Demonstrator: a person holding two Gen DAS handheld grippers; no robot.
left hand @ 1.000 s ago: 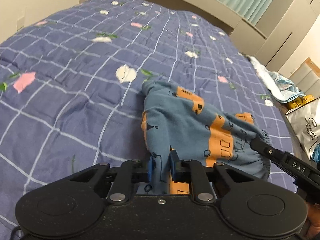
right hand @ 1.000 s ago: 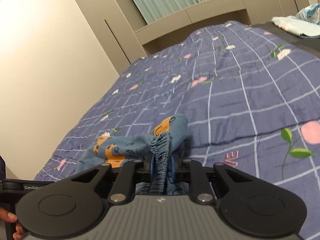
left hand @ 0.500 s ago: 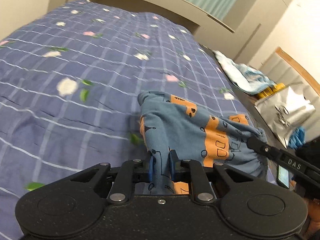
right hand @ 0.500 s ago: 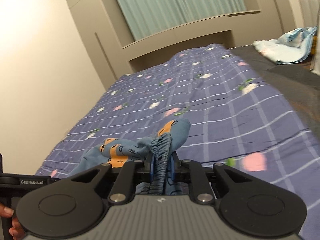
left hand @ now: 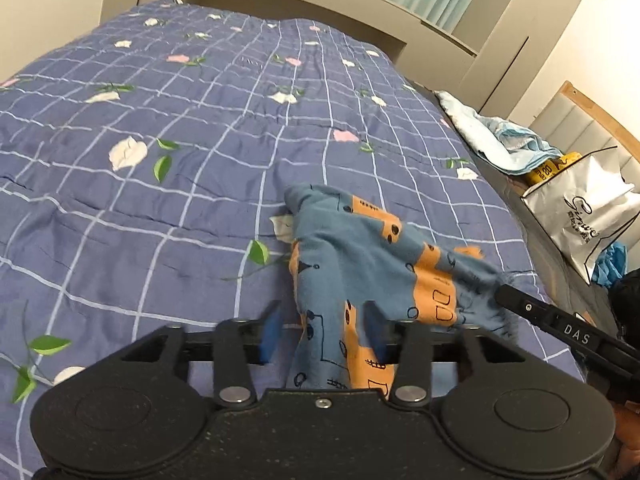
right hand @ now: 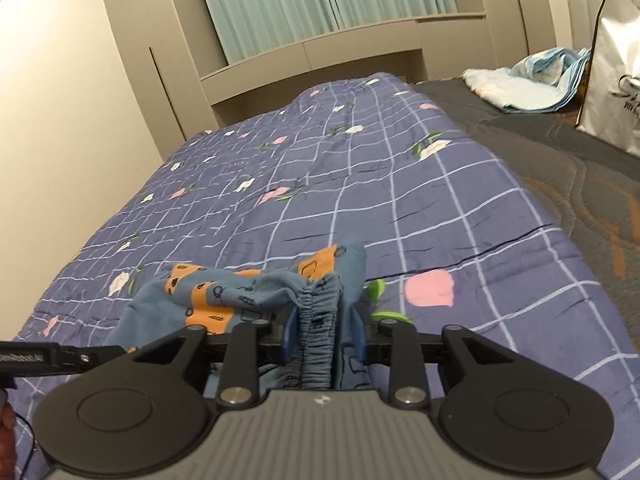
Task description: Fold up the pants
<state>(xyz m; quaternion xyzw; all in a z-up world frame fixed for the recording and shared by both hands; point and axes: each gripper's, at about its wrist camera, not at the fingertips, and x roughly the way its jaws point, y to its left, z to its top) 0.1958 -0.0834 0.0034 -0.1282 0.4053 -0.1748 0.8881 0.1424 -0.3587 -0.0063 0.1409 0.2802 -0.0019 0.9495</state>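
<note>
Small blue pants [left hand: 360,248] with orange patches lie bunched on the purple checked quilt [left hand: 160,220]. My left gripper [left hand: 322,334] straddles one end of them. Its jaws are opening, and the left pad stands clear of the cloth. In the right wrist view the gathered waistband [right hand: 320,320] sits between the pads of my right gripper [right hand: 324,332]. Those jaws are opening too, with the cloth loose in the gap. The rest of the pants [right hand: 224,292] spreads left, towards the left gripper's finger [right hand: 60,356]. The right gripper's finger [left hand: 560,328] shows at the pants' right end.
A white paper bag [left hand: 576,216] and a light blue heap of cloth [left hand: 500,140] sit on the grey mattress strip [right hand: 560,152] right of the quilt. Beige cabinets [right hand: 168,60] and a green curtain stand beyond the bed's far end. A wall runs along the left side.
Both grippers' jaws have spread apart from a tight pinch on the cloth. Both views have shifted across the bed, and the pants now sag onto the quilt.
</note>
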